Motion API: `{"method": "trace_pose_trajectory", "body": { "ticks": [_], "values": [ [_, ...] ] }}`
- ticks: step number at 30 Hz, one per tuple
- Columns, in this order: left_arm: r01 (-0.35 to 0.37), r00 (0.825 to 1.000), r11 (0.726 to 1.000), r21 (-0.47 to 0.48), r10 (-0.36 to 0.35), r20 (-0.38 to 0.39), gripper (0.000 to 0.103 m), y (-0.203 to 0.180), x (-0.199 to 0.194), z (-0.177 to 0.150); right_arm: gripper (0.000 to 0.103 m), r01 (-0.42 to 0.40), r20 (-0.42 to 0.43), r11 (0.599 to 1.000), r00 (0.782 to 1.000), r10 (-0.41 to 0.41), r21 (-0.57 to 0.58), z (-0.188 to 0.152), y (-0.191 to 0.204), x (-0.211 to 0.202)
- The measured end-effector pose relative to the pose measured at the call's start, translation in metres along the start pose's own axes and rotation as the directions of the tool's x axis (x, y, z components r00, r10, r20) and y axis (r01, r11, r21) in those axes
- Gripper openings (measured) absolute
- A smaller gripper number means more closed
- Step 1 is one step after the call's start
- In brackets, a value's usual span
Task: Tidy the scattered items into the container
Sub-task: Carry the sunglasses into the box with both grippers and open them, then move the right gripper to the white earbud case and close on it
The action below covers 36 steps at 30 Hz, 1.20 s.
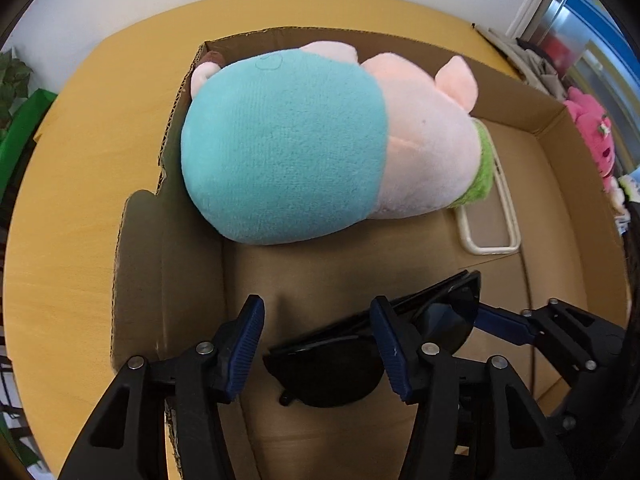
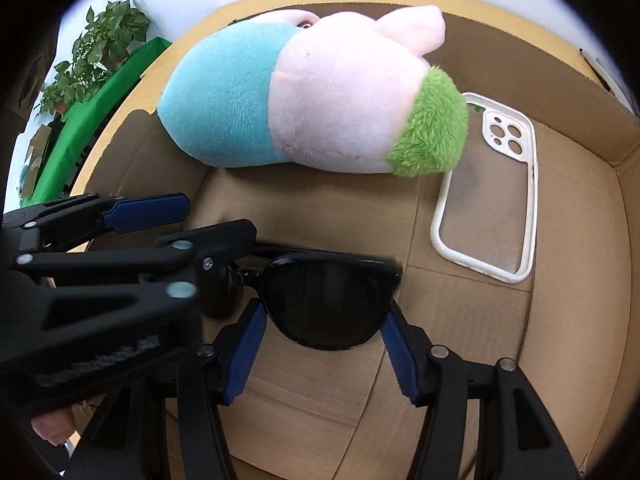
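Note:
Black sunglasses [image 1: 332, 368] lie low inside the open cardboard box [image 1: 560, 152], folded. My left gripper [image 1: 320, 344] is open, one lens between its blue pads. My right gripper [image 2: 322, 344] is open too, its pads flanking the other lens [image 2: 328, 304] without clearly pressing it. The left gripper also shows at the left of the right wrist view [image 2: 160, 232]. A pink, teal and green plush toy [image 1: 320, 140] [image 2: 304, 96] lies in the box's far part. A white phone case [image 2: 492, 196] [image 1: 488, 216] lies on the box floor at its right.
The box [image 2: 580, 92] sits on a yellow wooden table [image 1: 60, 220]. A pink plush [image 1: 596, 136] sits outside the box at far right. Green plants and a green board [image 2: 92, 100] stand at the left beyond the table.

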State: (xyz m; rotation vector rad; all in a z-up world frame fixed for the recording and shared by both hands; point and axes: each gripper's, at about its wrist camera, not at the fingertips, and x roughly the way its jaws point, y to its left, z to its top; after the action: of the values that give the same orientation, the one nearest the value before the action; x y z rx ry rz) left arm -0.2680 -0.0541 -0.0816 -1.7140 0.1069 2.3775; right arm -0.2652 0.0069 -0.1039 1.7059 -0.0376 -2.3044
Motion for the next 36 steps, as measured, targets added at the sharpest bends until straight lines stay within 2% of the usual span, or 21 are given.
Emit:
{"method": "trace_pose_trajectory", "body": {
  "ticks": [3,5,8,10,11,12,14,16,18,20,21,23,26,29,33,34,36],
  "values": [
    [-0.005,1.000,1.000,-0.001,0.005,0.012,0.060,-0.001,-0.001,-0.002,0.058,-0.001,0.000,1.000,1.000,0.001,-0.005,0.000,-0.001,0.000],
    [0.005,1.000,1.000,-0.017,-0.005,0.022,0.062,0.000,-0.004,-0.003,0.068,0.009,0.021,1.000,1.000,-0.009,-0.012,-0.001,-0.001,-0.006],
    [0.039,0.997,0.998,-0.053,-0.036,0.064,0.064,0.004,-0.019,-0.006,0.073,0.058,0.066,0.998,0.996,-0.055,-0.040,-0.005,-0.003,-0.023],
    [0.026,0.989,0.998,-0.066,-0.016,0.146,0.079,0.005,-0.042,-0.012,0.073,0.070,0.116,0.996,0.991,-0.063,-0.057,-0.014,-0.008,-0.043],
    [0.021,0.981,0.997,-0.067,-0.008,0.195,0.082,0.006,-0.055,-0.017,0.074,0.081,0.149,0.995,0.986,-0.071,-0.057,-0.020,-0.012,-0.053],
    [0.027,0.967,0.997,-0.075,-0.007,0.254,0.089,0.006,-0.071,-0.025,0.075,0.093,0.194,0.995,0.978,-0.083,-0.046,-0.029,-0.017,-0.067],
    [0.062,0.931,0.994,-0.091,-0.024,0.363,0.095,0.004,-0.102,-0.047,0.078,0.107,0.278,0.994,0.956,-0.097,-0.019,-0.049,-0.025,-0.092],
    [0.079,0.887,0.994,-0.080,-0.034,0.461,0.103,-0.006,-0.130,-0.076,0.078,0.116,0.350,0.993,0.930,-0.109,0.002,-0.075,-0.035,-0.114],
    [0.067,0.846,0.994,-0.083,-0.013,0.532,0.103,-0.019,-0.148,-0.103,0.078,0.119,0.399,0.992,0.909,-0.123,0.036,-0.094,-0.043,-0.126],
    [0.056,0.821,0.996,-0.074,-0.004,0.571,0.103,-0.034,-0.157,-0.126,0.079,0.120,0.432,0.991,0.892,-0.137,0.067,-0.111,-0.050,-0.132],
    [0.051,0.817,0.996,-0.066,-0.003,0.577,0.103,-0.040,-0.158,-0.133,0.079,0.125,0.447,0.988,0.882,-0.150,0.086,-0.120,-0.055,-0.134],
    [0.040,0.812,0.998,-0.047,-0.005,0.583,0.103,-0.051,-0.158,-0.138,0.079,0.136,0.469,0.985,0.867,-0.169,0.104,-0.131,-0.064,-0.135],
    [0.014,0.806,1.000,-0.006,-0.007,0.591,0.103,-0.069,-0.150,-0.137,0.079,0.121,0.484,0.988,0.862,-0.150,0.091,-0.134,-0.066,-0.130],
    [-0.022,0.824,1.000,0.019,0.007,0.567,0.103,-0.080,-0.127,-0.142,0.079,0.139,0.479,0.986,0.862,-0.166,0.091,-0.138,-0.074,-0.119],
    [-0.018,0.854,1.000,0.011,0.010,0.521,0.103,-0.092,-0.096,-0.147,0.079,0.151,0.442,0.988,0.884,-0.154,0.041,-0.143,-0.074,-0.094],
    [-0.009,0.860,1.000,0.007,0.005,0.510,0.103,-0.094,-0.090,-0.147,0.079,0.150,0.444,0.988,0.884,-0.147,0.029,-0.144,-0.073,-0.091],
    [0.004,0.861,1.000,0.001,-0.004,0.508,0.103,-0.096,-0.080,-0.149,0.079,0.121,0.470,0.992,0.874,-0.120,0.027,-0.146,-0.074,-0.090]
  ]
}}
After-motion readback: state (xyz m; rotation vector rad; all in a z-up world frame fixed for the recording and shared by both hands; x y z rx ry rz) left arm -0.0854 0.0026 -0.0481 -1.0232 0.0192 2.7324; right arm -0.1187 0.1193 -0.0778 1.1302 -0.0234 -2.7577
